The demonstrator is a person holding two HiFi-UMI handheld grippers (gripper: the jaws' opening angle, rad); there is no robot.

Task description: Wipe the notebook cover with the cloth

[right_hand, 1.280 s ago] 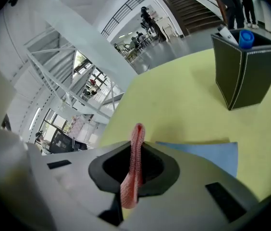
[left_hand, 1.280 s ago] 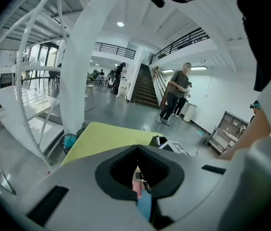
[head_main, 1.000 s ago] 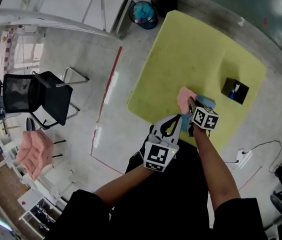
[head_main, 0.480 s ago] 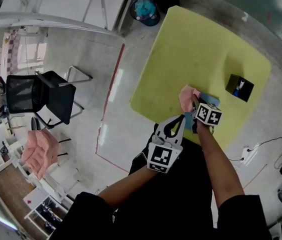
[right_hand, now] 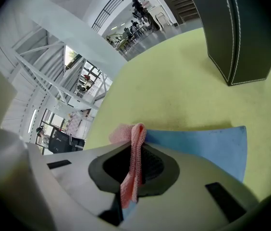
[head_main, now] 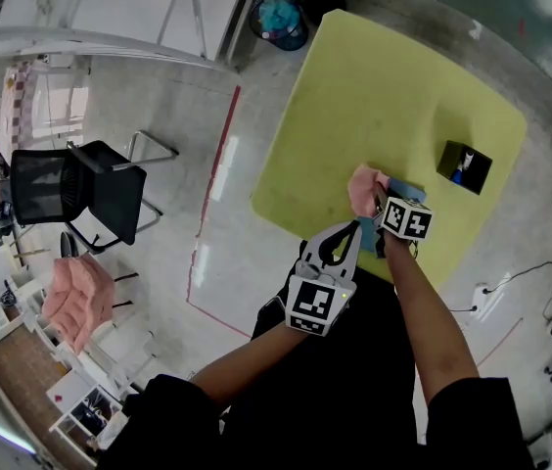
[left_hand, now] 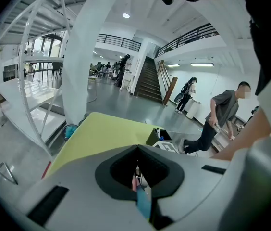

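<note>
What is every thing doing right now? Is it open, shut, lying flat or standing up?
Left gripper: fingers shut on the notebook's near edge.
Right gripper: fingers shut on the cloth.
Cloth: pinched and bunched, over the notebook.
Notebook: closed, lying flat on the table.
Black box: standing upright, apart from the notebook.

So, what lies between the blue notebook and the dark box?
Only bare yellow-green table separates notebook and box, clearest in the right gripper view.
</note>
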